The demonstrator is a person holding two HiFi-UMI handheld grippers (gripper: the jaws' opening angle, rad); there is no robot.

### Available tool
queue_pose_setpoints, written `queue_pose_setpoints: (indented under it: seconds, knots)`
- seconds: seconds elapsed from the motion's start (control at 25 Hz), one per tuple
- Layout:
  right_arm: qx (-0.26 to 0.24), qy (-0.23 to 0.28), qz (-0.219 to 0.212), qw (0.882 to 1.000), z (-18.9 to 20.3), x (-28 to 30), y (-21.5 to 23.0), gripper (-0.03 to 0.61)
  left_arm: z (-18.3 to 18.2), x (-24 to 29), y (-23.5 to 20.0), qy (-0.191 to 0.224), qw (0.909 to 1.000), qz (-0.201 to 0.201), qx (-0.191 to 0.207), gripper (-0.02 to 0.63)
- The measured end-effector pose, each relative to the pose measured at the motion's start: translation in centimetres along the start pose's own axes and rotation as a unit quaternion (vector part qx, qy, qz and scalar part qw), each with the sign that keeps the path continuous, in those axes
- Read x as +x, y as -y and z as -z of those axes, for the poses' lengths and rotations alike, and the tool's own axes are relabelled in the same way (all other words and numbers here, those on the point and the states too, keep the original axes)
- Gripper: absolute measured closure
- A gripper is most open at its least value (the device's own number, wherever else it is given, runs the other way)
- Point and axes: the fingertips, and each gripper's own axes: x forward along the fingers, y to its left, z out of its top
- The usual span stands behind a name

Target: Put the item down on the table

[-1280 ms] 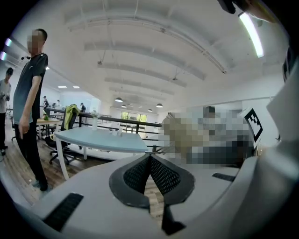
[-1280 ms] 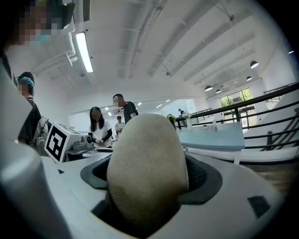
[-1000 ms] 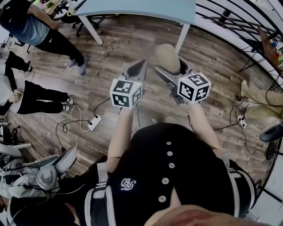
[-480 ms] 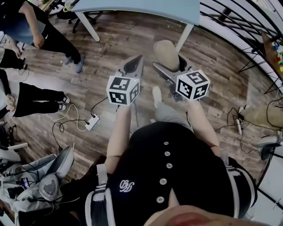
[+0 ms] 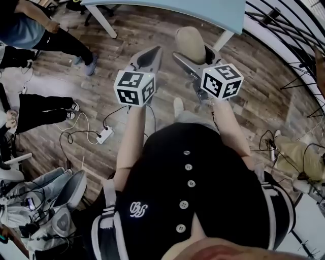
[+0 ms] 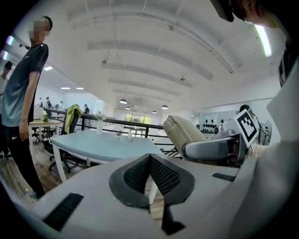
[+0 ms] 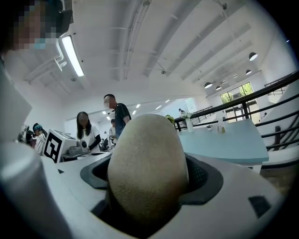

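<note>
We hold the beige item (image 5: 189, 41) clamped in the jaws of our right gripper (image 5: 195, 60), in the air just short of the bench (image 5: 193, 9). The jaws of our left gripper (image 5: 154, 55) meet, empty.

You hold the item (image 5: 189, 38), a tan, oval, finely pebbled lump, upright between the fingers (image 7: 205, 179) of your right gripper (image 5: 192, 53), over the floor near the pale blue tabletop (image 5: 203, 9).

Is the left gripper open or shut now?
Shut: the left gripper is empty, and its two pads meet at their tips.
</note>
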Motion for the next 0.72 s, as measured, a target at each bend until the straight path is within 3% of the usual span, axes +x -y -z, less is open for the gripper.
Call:
queue_pose_setpoints:
  seconds: [0.32, 0.72]
  knots:
    - [-0.013, -0.005, -0.016, 1.000, -3.8, 8.3, 7.3, 0.153, -3.2, 9.5, -6.7, 0.002, 0.9999, -0.011, -0.011, 0.604]
    - [0.026, -0.022, 0.002, 0.999, -2.9, 11.5, 13.5, 0.153, -2.1, 15.0, -10.0, -0.029, 0.9989, -0.011, -0.036, 0.604]
